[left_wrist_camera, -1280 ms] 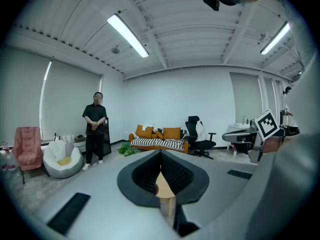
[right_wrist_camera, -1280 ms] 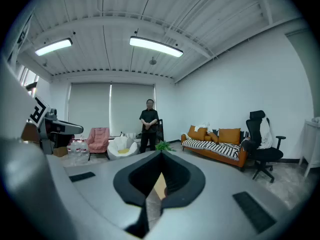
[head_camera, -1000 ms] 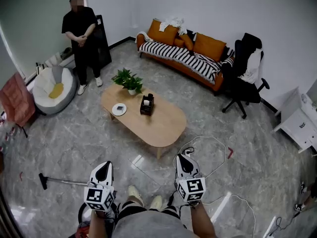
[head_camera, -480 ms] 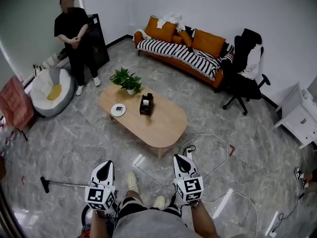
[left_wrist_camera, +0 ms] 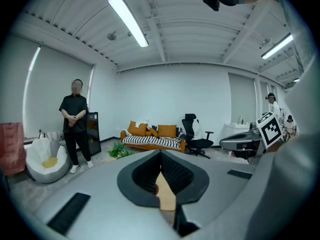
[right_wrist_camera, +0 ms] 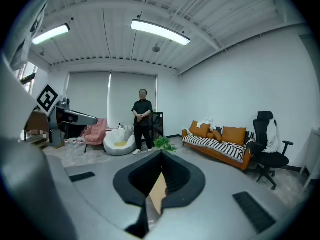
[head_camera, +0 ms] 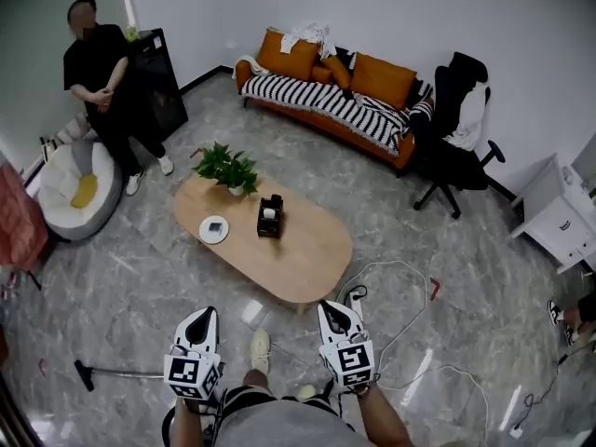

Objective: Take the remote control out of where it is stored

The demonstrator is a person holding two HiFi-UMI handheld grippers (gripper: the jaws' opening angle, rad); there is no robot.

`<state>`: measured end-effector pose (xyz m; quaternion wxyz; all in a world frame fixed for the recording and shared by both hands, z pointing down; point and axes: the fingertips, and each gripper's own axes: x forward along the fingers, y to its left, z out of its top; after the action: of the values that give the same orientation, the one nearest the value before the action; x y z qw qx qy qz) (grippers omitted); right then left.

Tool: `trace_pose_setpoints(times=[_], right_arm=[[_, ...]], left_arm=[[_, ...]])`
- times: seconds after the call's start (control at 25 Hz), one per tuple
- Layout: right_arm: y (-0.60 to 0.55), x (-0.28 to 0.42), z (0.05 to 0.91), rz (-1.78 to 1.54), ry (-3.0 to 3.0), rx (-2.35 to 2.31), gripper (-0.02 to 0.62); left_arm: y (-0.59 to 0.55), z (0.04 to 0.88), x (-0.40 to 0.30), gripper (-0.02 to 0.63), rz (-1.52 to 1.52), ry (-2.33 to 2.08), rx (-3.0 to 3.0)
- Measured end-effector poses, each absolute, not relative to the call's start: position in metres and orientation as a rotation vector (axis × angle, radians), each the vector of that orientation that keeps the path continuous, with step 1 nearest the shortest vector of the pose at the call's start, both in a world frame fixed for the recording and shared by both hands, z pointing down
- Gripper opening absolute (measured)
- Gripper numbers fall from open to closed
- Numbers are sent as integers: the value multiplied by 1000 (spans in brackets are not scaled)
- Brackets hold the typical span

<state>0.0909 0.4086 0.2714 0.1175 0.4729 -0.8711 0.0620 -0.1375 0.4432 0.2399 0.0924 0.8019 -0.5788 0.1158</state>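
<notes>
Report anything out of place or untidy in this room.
A white cable loops loosely over the floor right of the coffee table, a trip risk. A long-handled tool lies flat on the floor at left. Nothing spilled or broken shows.

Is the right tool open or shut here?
Shut: the right tool shows its jaws meeting at the tips in the right gripper view, nothing between them.

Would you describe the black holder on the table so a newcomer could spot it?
Find the oval wooden table before the orange sofa. The black holder stands near its middle. Unlike the flat white dish and leafy plant, it is dark and boxy.
</notes>
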Motion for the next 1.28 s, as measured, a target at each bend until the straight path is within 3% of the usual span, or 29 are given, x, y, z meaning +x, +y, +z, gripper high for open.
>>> trace_pose_setpoints(times=[0.52,1.28], right_arm=[[276,37,291,306,-2421,1519,8],[157,-1,383,408,-2331,1507,8]], left_arm=[[287,252,-193,6,390,-1557,2482],[174,342,-219,6,489,-1421,2467]])
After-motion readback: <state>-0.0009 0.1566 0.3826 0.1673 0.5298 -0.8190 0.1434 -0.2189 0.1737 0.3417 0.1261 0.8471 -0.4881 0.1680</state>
